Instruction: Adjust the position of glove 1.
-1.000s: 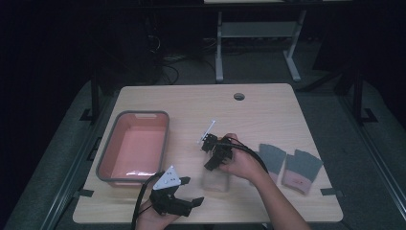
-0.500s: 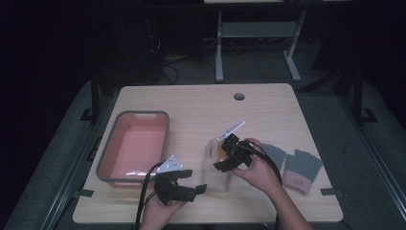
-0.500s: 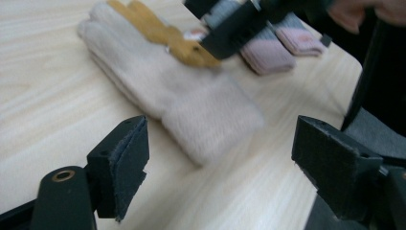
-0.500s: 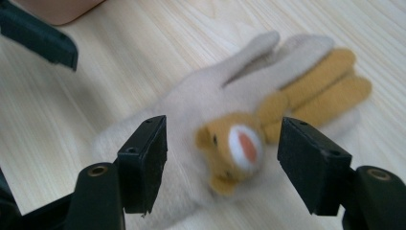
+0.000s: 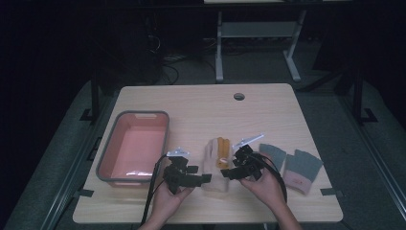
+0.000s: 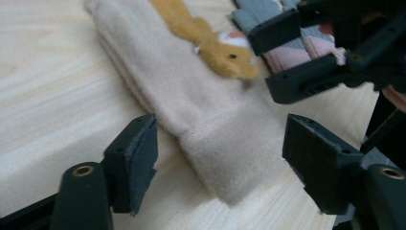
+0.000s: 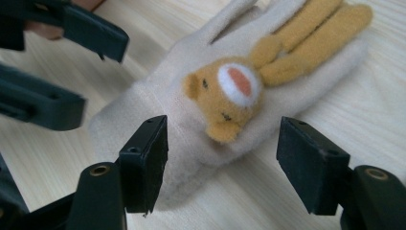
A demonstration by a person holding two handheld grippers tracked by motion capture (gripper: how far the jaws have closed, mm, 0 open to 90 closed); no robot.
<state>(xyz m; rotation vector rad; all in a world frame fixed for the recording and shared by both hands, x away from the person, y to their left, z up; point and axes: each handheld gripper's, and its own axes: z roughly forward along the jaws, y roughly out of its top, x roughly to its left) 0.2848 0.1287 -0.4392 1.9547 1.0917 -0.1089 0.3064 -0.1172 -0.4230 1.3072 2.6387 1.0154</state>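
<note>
**Both tongs close in on the cream glove**

The left tongs [image 5: 205,179] stand released, their jaws straddling the cuff end of the cream glove [image 5: 215,165] without pressing it; they have just been closing somewhat, with the cuff between them. The right tongs [image 5: 229,173] are also released, jaws wide on either side of the glove near its stitched-on orange animal face [image 7: 225,98], touching nothing.

The glove lies flat on the surface [image 5: 201,110], near the front edge and about midway across, fingers pointing to the far side. Just to its right lie two grey gloves [image 5: 292,163] with pinkish cuffs; to its left, well apart, sits the pink tub [image 5: 165,125] with a grey rim.

I judge this to be the approach to a two-sided grasp: each of the tongs lining up on the near end of the glove. The next move calls for lowering the jaws until the pads bracket the fabric, then clenching on a fold thick enough to lift.

The person's hands cover much of the tongs from above, and the room beyond the surface is too dark to read. Whether the tub holds anything is hard to tell.
</note>
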